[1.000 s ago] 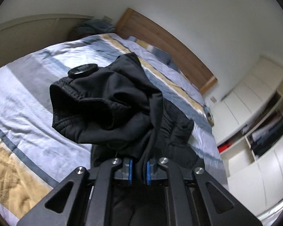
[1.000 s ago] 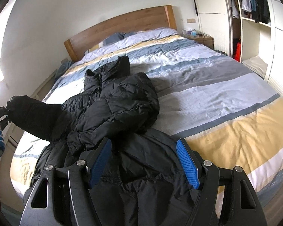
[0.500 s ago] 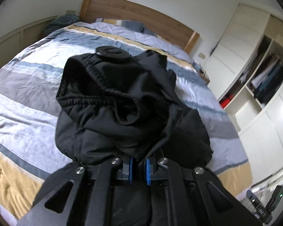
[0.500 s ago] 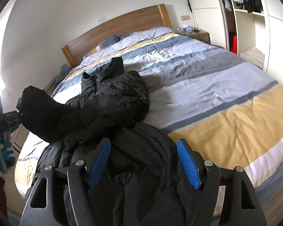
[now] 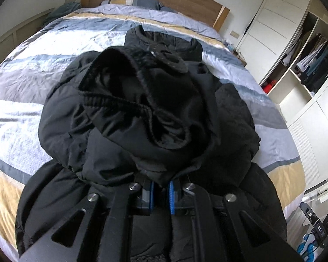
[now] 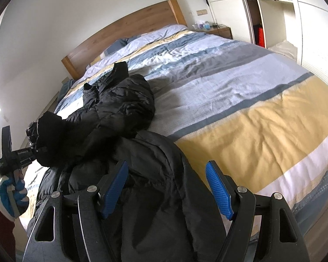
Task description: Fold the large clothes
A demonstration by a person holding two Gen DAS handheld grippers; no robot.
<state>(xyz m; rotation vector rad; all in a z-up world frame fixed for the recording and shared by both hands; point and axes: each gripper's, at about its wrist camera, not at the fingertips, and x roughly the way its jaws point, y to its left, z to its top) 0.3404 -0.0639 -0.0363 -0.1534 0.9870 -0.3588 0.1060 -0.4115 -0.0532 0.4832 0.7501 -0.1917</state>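
The sleeve (image 5: 142, 100) has swung over the jacket (image 6: 124, 100), left gripper (image 5: 160, 191) jaws clamping it; right gripper (image 6: 166, 187) jaws wide.

puffer jacket (image 6: 120, 113) on bed (image 6: 240, 100) near its left edge, headboard (image 6: 124, 37) behind, wardrobe (image 6: 273, 6) right of bed

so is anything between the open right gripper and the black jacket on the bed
Nothing visible. The right gripper hangs open directly over the lower part of the black jacket, with only air between its blue pads and the fabric. The left gripper is off to the side, shut on the sleeve cuff, not in the path.
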